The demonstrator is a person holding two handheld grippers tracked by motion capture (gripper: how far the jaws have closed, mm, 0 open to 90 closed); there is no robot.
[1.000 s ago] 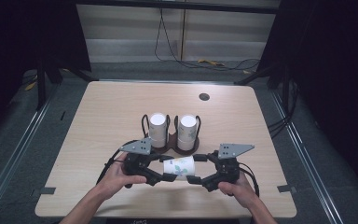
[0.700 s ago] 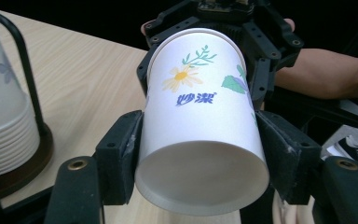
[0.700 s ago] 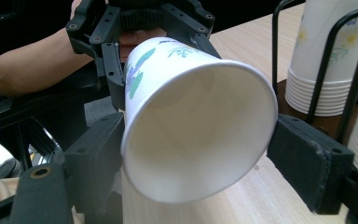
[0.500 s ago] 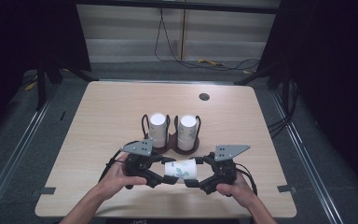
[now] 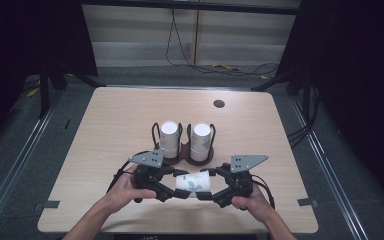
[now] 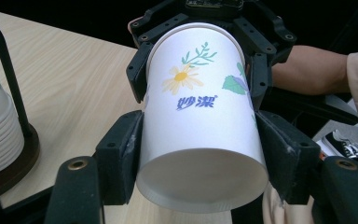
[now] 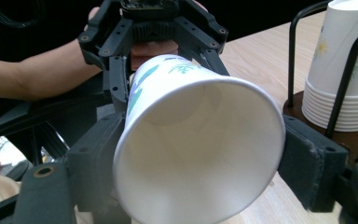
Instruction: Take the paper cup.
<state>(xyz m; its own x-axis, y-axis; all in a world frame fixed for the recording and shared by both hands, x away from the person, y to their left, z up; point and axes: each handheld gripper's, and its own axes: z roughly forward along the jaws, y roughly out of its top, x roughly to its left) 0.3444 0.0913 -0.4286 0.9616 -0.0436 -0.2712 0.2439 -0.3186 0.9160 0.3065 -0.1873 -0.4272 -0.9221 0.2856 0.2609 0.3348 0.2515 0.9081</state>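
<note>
**High view: one cup held between two grippers, handover half done**

High view puts the paper cup [image 5: 194, 182] on its side just above the near part of the table [image 5: 110, 125], spanning the gap between the two hands. The left gripper [image 5: 172, 190] is clamped on the cup's base end; in the left gripper view its black pads press both walls of the cup [image 6: 200, 121], the closed bottom facing the camera. The right gripper [image 5: 205, 192] has just been closing around the open mouth end. In the right gripper view the cup [image 7: 200, 154] sits between its pads, which lie against the rim on both sides.

Just behind the cup stands the cup holder [image 5: 186, 157], a dark base with wire loops carrying two stacks of upturned cups [image 5: 170, 137].

As a judgement, one cup is already out of the holder and gripped. What is left is for one gripper to let go, and for the cup to be set down or taken wherever it is meant to go.
</note>
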